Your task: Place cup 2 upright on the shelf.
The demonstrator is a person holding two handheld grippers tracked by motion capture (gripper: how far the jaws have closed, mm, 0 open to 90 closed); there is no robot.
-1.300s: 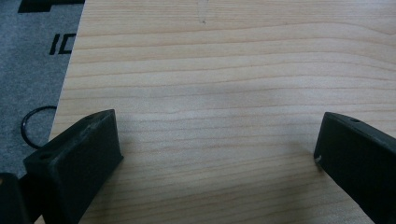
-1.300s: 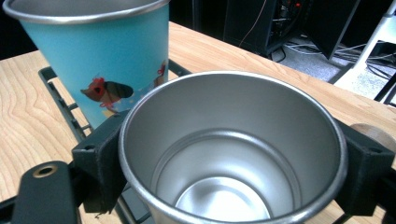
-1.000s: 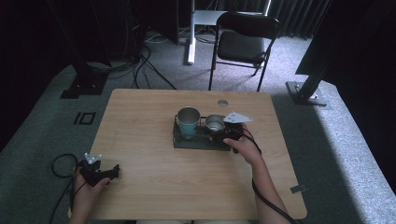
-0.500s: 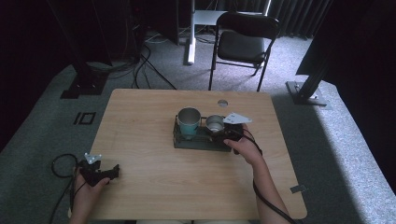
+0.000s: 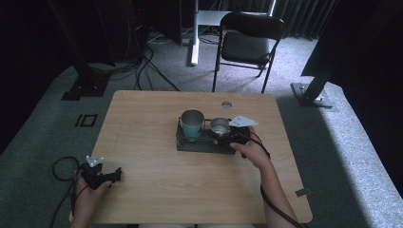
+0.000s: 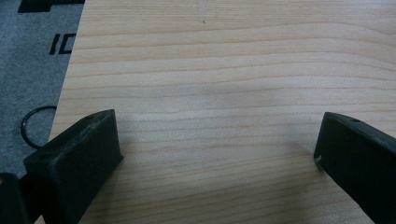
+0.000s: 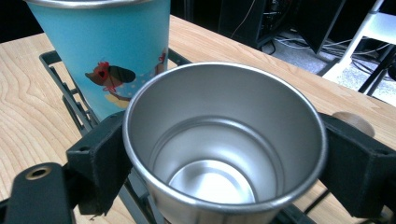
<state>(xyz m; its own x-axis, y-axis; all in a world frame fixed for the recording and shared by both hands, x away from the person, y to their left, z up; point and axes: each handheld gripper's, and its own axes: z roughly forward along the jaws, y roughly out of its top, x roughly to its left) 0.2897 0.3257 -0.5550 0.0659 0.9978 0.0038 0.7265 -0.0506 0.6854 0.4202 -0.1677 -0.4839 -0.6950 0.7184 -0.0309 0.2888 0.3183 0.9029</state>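
In the dark wire rack (image 5: 202, 145) at the middle of the table (image 5: 152, 118), you had the steel cup (image 7: 224, 144) standing upright just beside the blue cup (image 7: 105, 51), and your right gripper (image 5: 227, 137) clasped the steel cup from both sides, one jaw pressed on each wall below the rim, probably so it would stay upright when moved. Near the table's front left corner, your left gripper (image 6: 215, 154) rested with jaws spread wide over bare wood, grasping nothing, seemingly kept out of the way.
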